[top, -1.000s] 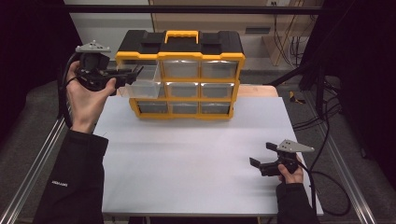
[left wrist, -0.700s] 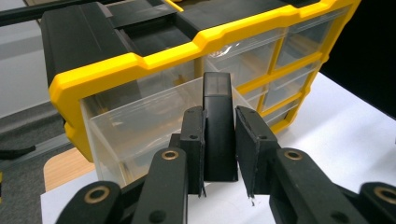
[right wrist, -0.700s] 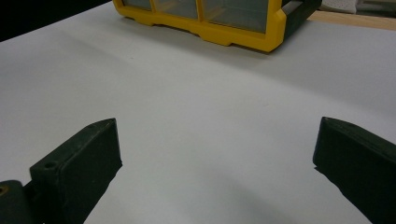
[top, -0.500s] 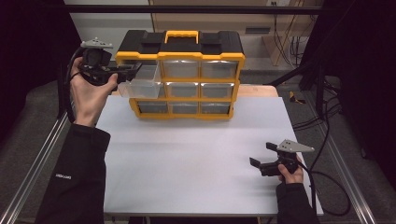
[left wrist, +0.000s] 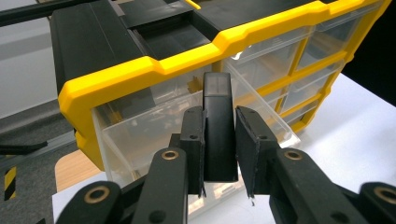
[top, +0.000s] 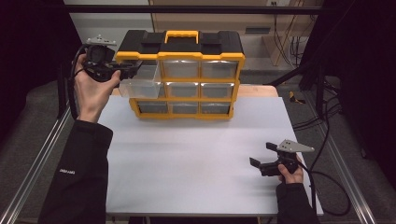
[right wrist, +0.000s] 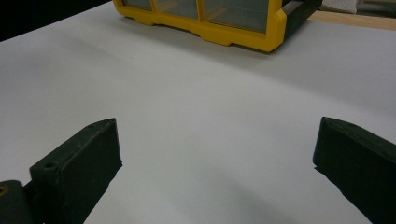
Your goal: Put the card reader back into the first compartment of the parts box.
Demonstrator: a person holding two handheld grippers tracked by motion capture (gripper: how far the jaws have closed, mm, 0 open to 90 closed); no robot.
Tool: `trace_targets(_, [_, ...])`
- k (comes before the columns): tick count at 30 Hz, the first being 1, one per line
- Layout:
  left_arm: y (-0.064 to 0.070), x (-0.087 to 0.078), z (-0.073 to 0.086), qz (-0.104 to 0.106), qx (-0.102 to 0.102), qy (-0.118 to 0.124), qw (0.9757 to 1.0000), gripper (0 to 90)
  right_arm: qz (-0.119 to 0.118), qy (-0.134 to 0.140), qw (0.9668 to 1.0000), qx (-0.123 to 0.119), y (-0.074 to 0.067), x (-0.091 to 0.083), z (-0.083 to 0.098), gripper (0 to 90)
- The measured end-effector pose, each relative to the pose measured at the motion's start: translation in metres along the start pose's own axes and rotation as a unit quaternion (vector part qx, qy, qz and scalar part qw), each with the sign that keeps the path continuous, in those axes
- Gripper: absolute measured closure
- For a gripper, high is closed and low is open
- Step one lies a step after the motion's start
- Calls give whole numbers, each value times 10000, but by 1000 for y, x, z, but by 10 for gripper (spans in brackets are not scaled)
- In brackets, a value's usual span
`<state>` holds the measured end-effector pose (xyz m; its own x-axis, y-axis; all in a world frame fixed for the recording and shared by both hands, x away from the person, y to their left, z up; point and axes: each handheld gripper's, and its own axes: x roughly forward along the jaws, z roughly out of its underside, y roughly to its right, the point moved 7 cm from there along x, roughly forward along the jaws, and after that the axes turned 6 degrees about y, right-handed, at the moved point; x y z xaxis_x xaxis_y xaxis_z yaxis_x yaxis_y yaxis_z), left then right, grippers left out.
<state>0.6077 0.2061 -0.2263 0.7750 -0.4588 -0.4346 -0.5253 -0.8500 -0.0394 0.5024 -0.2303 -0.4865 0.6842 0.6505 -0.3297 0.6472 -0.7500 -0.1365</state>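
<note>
We see a white table top (top: 196,163) with a strip of wooden surface (top: 259,90) at its far edge. Grey floor (top: 32,107) lies on both sides, where aluminium rails (top: 39,154) run along the table. Behind stands a light wooden cabinet (top: 210,16), and black cables (top: 322,116) trail at the right. The surroundings are dark.

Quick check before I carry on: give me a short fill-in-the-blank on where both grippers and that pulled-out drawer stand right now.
1. The left gripper is shut on a small ____ block.
2. The one clear drawer pulled out of the organizer sits in its ____ row.
3. The right gripper rests over the white table with its jaws ____.

Missing words: black; top; open
</note>
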Motion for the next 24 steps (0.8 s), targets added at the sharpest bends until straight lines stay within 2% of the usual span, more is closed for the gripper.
trace_targets(11, [-10,10,4,-114,-18,-98,9999,727,2,8,10000,4,0,0,0,11])
trace_targets(24, [-19,17,14,-126,-93,-227,9996,728,13,5,10000,10,0,0,0,11])
